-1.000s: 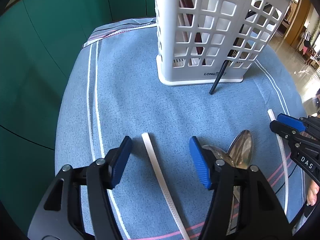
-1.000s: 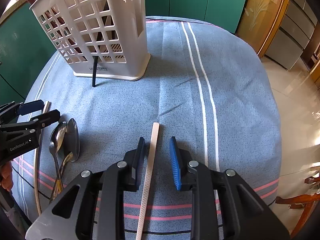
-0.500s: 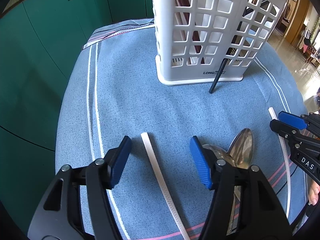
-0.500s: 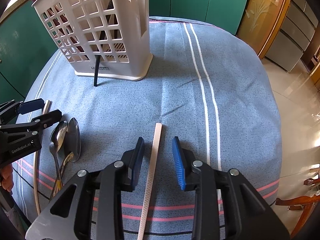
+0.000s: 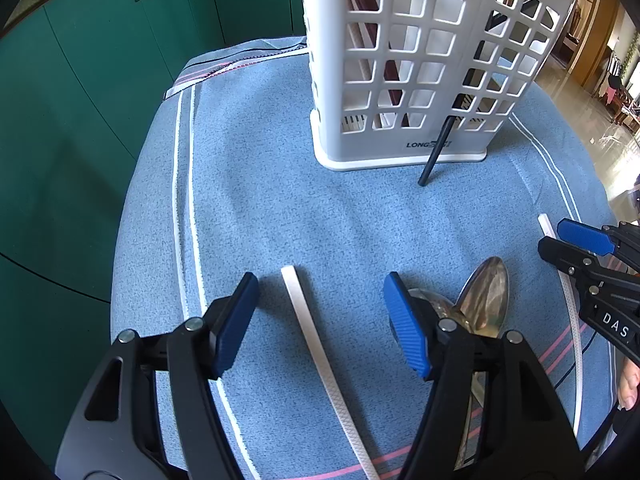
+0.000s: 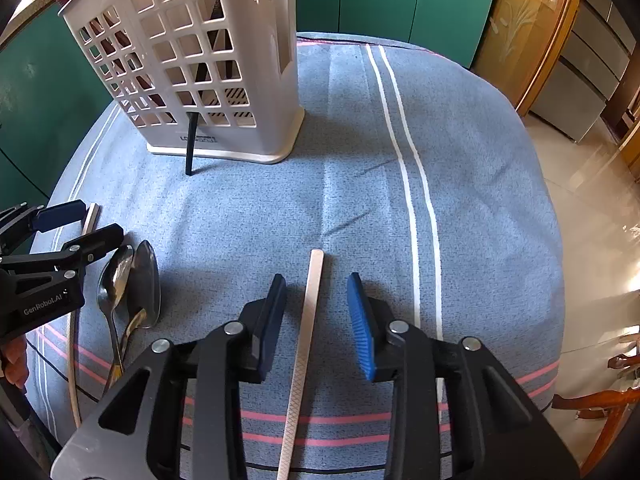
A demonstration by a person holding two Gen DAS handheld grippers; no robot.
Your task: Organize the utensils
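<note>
Two spoons [image 6: 132, 284] lie on the worktop [image 6: 480, 208] at our nine o'clock, not yet in the basket [image 6: 192, 64] at eleven, which already holds some items. Our right gripper [image 6: 316, 312] has just been widening, released, a white strip [image 6: 308, 320] untouched between its jaws. Our left gripper [image 5: 320, 320] is also released, straddling another strip [image 5: 312, 332].

Blue striped tablecloth [image 6: 480, 208], white basket [image 6: 240, 80], two spoons [image 6: 132, 280], white strips [image 6: 308, 320]

"GenRobot.AI" on left gripper [image 6: 98, 226], "DAS" on right gripper [image 5: 568, 236]
</note>
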